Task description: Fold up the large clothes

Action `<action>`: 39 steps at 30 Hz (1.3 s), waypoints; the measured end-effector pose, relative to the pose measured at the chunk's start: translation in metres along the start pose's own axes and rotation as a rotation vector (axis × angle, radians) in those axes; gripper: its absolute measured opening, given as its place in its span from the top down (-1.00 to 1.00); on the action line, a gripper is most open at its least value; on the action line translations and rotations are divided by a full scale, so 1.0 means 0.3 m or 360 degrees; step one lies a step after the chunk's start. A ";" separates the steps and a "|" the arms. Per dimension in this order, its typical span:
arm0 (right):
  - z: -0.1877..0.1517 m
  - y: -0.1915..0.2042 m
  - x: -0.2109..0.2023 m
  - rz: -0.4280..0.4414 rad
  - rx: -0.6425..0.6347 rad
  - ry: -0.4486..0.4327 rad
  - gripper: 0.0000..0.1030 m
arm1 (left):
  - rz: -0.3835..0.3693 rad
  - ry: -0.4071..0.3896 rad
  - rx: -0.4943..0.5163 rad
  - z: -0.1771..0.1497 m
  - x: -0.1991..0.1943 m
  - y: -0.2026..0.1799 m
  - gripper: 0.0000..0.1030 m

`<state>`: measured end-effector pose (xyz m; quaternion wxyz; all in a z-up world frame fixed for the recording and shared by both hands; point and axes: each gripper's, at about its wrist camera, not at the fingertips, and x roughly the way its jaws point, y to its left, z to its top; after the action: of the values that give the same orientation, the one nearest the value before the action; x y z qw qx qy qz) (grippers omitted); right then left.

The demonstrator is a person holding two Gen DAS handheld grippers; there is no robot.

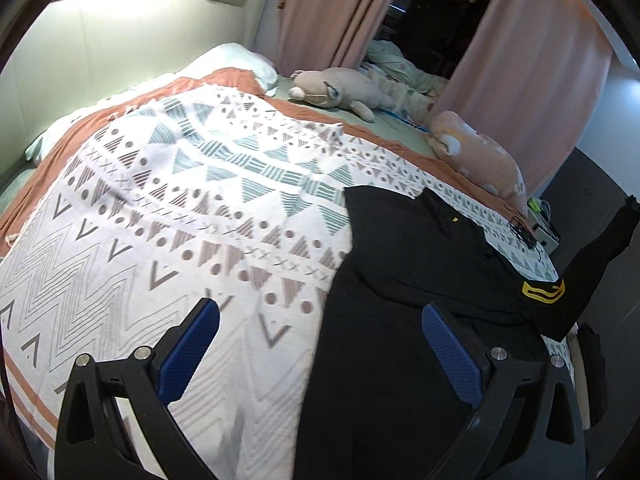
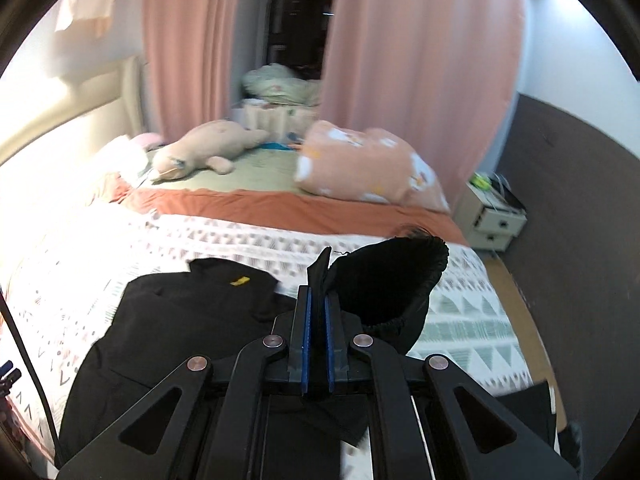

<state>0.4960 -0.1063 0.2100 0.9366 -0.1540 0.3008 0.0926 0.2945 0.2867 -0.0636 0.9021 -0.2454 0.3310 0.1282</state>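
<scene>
Holding: my right gripper [image 2: 317, 312] is clamped on a pinch of the black jacket's sleeve [image 2: 384, 284], near the cuff — the cloth stands up between the blue pads and the cuff balloons open beyond them.

Left side: my left gripper [image 1: 320, 328] hangs wide apart with nothing in it, above the near edge of the jacket [image 1: 404, 280].

Where the jacket lies: it is spread on the patterned blanket [image 1: 180, 200] on the bed [image 2: 256, 168], towards the foot and my right, collar pointing to the far side. A small yellow mark [image 2: 239, 280] sits near the collar. In the left view the lifted sleeve rises to the right, clear of the blanket, with yellow stripes [image 1: 543, 291] across it.

Slip risk: only a thin fold seems caught between the pads. I judge that a quick swing of the sleeve across the body could pull it free, and it would drop in a heap.

Drag risk: nothing pins the body of the jacket. If I pull the sleeve hard, the whole thing may slide over the blanket and bunch — my left gripper is near enough to press it down, I think.

Crooked fold: the right view is blurred, so I cannot tell how flat the body lies; a crease under it would get folded in.

Other things: a plush toy [image 1: 340, 90] and a pink pillow [image 1: 476, 152] lie well apart from the jacket, on the far side of the bed.
</scene>
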 end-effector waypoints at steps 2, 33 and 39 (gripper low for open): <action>0.029 0.081 0.047 0.0019 -0.0054 -0.0004 0.96 | 0.0010 -0.0003 -0.0031 -0.002 0.002 0.058 -1.00; -0.005 0.952 0.856 0.0406 -0.0302 0.0385 0.84 | 0.0062 -0.0011 -0.0268 -0.060 0.085 0.492 -1.00; -0.053 0.900 0.825 0.0461 -0.0244 0.0370 -1.00 | 0.0029 -0.0001 -0.0247 -0.061 0.083 0.471 -1.00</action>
<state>0.6141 0.1610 -0.0115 0.8580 -0.1897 0.4181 0.2305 0.2477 0.3982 -0.1428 0.8792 -0.3116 0.3220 0.1618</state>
